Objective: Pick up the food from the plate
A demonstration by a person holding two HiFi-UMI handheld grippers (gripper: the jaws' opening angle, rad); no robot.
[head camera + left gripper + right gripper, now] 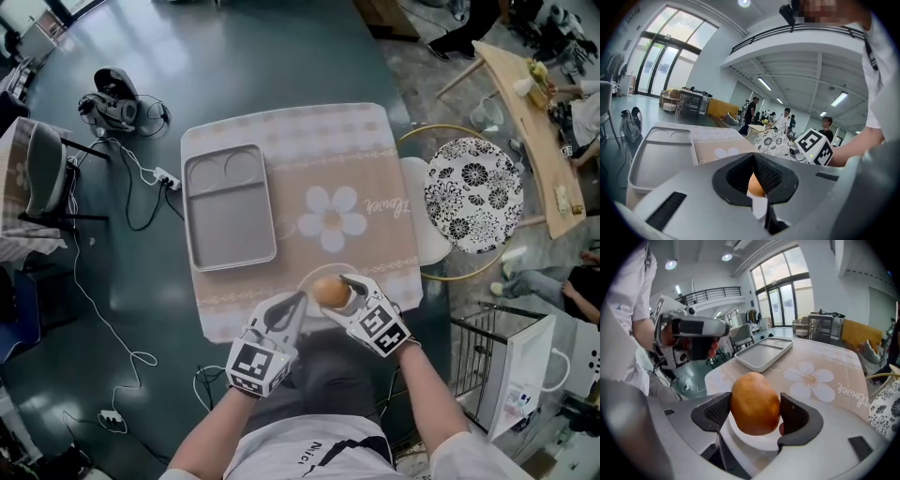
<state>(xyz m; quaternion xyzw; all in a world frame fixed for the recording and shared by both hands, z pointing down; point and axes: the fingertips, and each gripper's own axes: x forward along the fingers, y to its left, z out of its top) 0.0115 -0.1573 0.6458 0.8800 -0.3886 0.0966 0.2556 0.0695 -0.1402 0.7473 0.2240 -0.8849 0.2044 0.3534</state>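
Head view, location: food (329, 291) is over the plate (307, 281) at the near edge of the cloth (375, 178), close to the person's body. The tray (230, 211) lies well apart on the cloth's left half.

Look, food: one egg-shaped lump, orange-brown, with a smooth matt skin and faint darker mottling. In the right gripper view its long axis stands upright.

Look, plate: small, round, white, plain rim.

State, right gripper (754, 414): open, jaws spread wide with the food between them. Both black pads sit right at the food's flanks. One pad looks to touch the skin; no squeeze or dent shows.

State, left gripper (299, 299): closed, tips meeting, nothing held. It points at the food from the left, with its tips just beside it.

Hidden, food underside: the lower end is seen against the white plate only. Whether it rests on the plate or hangs just clear of it cannot be told.

Hidden, plate: mostly covered by the food and both grippers in the head view, where only an arc of rim shows.

Cut off, left gripper view: only a sliver of food shows through the slot behind the closed tips. A white scrap (759, 206) below it cannot be identified.

Unclear, right gripper view: a small red patch (781, 429) low beside one pad is too small to name.
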